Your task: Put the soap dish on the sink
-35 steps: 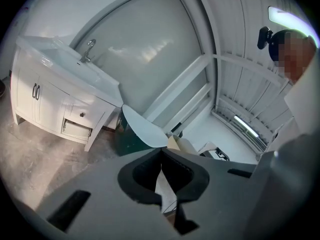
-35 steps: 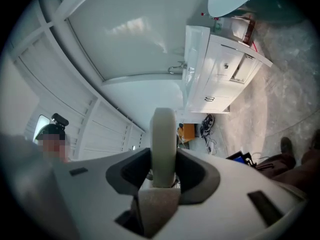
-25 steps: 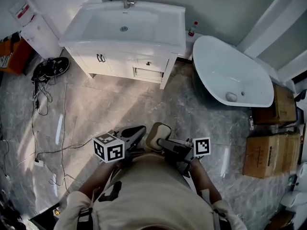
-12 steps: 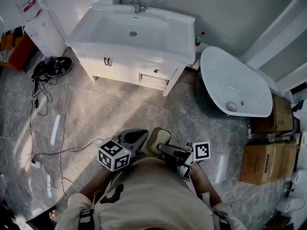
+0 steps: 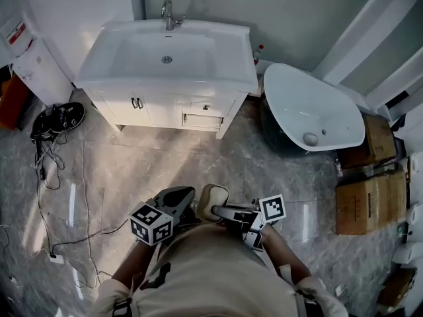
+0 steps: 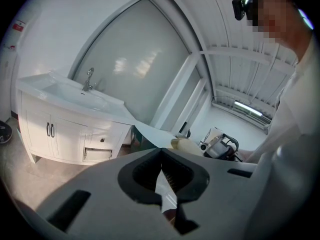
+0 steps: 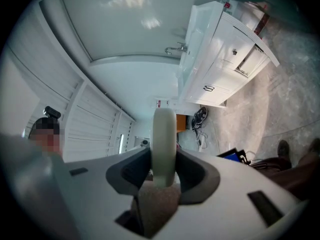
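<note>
The white sink (image 5: pixel 231 51) on its vanity stands across the floor at the top of the head view, well away from both grippers. A cream soap dish (image 5: pixel 213 200) is held on edge in front of the person's body, with my right gripper (image 5: pixel 215 210) shut on it. In the right gripper view the soap dish (image 7: pixel 164 134) stands upright between the jaws of the right gripper (image 7: pixel 164 164), with the sink (image 7: pixel 200 29) far off. My left gripper (image 5: pixel 178 197) is beside it, shut and empty. In its own view, the left gripper (image 6: pixel 161 156) has its tips touching, and the soap dish (image 6: pixel 187 145) shows to its right.
A white bathtub (image 5: pixel 310 111) stands right of the vanity, and cardboard boxes (image 5: pixel 370 203) lie by the right wall. Cables and dark shoes (image 5: pixel 56 121) lie on the floor at left. A faucet (image 5: pixel 168 12) stands at the sink's back edge, a small red-capped bottle (image 5: pixel 260 47) beside the vanity.
The head view has swung right and then back left. Both grippers have shifted slightly together over the floor. The soap dish stays gripped in the right gripper.
</note>
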A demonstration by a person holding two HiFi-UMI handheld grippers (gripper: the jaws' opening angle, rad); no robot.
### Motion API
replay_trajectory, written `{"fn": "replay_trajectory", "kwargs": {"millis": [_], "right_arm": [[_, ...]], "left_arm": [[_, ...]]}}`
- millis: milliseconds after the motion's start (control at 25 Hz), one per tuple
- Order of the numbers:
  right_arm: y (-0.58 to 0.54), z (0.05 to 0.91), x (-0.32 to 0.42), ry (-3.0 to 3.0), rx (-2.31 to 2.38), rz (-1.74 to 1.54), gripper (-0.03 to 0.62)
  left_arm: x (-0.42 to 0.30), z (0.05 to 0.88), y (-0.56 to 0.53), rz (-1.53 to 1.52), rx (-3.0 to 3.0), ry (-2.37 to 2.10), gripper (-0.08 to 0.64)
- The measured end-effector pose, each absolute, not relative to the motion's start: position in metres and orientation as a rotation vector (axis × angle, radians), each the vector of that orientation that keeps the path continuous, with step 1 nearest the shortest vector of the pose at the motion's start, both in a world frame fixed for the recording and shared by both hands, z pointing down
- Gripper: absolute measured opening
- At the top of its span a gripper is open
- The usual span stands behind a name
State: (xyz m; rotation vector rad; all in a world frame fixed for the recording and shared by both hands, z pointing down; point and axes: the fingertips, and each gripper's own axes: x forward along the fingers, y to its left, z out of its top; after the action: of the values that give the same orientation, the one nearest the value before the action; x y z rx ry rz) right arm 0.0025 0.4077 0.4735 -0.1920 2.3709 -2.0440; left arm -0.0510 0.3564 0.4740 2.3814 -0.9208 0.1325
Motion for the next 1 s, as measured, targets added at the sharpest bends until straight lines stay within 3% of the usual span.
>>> {"fn": "replay_trajectory", "kwargs": {"millis": [1000], "right_arm": [[0.329, 0.473, 0.018, 2.287, -0.071, -2.075, 0.163]], "left_arm": [[-0.041, 0.475, 0.284, 0.148, 2.306, -1.054, 0.020]]}}
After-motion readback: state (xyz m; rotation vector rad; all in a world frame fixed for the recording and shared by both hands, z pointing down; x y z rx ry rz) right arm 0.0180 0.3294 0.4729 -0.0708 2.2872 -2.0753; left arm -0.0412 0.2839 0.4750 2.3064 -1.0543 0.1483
